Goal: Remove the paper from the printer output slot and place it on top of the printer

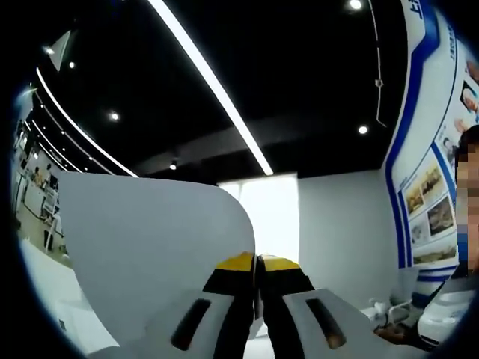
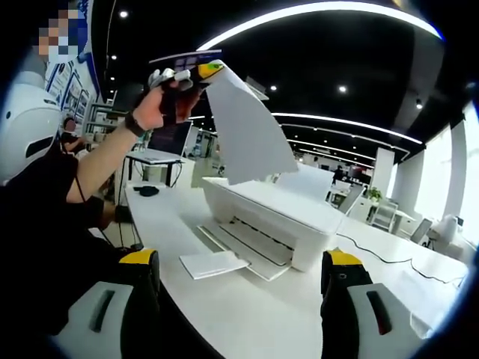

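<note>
Yellow-tipped jaws of the left gripper [image 1: 258, 263] rise at the bottom of the left gripper view, pressed together on the paper [image 1: 150, 247], whose sheet curves up and away to the left of them against the dark ceiling. In the right gripper view that same gripper shows at upper left, held high in a person's hand [image 2: 161, 101], with the paper hanging from its tips above the printer [image 2: 273, 217]. Next, at the bottom of this view, the right gripper [image 2: 241, 280] stands with its jaws spread wide and nothing between them, low over the near edge of the white table [image 2: 247, 314]. The printer sits toward the middle of the table, its output tray [image 2: 239, 250] stretched toward the camera, a cable [image 2: 382, 258] trailing off to its right.

Judging by this, the first half is done: the sheet is out of the slot and in the air. What is left is to lower it flat onto the printer's top and release it.
</note>
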Motion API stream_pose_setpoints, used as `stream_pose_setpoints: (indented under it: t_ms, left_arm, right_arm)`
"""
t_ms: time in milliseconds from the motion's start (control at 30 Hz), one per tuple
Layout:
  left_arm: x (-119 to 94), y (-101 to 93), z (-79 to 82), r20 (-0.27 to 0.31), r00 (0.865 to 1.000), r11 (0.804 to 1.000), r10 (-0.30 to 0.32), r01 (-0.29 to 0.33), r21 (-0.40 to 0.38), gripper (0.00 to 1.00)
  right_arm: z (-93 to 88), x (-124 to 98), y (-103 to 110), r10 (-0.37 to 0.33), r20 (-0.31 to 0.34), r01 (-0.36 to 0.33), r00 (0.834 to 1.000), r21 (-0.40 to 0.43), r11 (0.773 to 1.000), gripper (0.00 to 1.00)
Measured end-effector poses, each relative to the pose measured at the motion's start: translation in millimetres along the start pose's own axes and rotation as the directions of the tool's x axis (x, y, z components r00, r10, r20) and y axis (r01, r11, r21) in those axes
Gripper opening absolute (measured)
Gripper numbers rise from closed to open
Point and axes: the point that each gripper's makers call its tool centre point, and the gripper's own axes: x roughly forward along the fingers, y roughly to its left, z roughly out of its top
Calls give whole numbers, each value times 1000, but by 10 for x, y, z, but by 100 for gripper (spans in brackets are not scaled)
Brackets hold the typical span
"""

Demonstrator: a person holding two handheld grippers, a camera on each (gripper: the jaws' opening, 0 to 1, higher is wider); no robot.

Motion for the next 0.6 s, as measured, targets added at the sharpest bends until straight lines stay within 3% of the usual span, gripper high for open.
stream_pose_setpoints:
  t_ms: [600]
  left_arm:
    - [94,77,-65,-7,1000,1000,3,-3,-2,6]
  right_arm:
    - [-19,-20,-20,-5,-4,5,1000,2,1000,84]
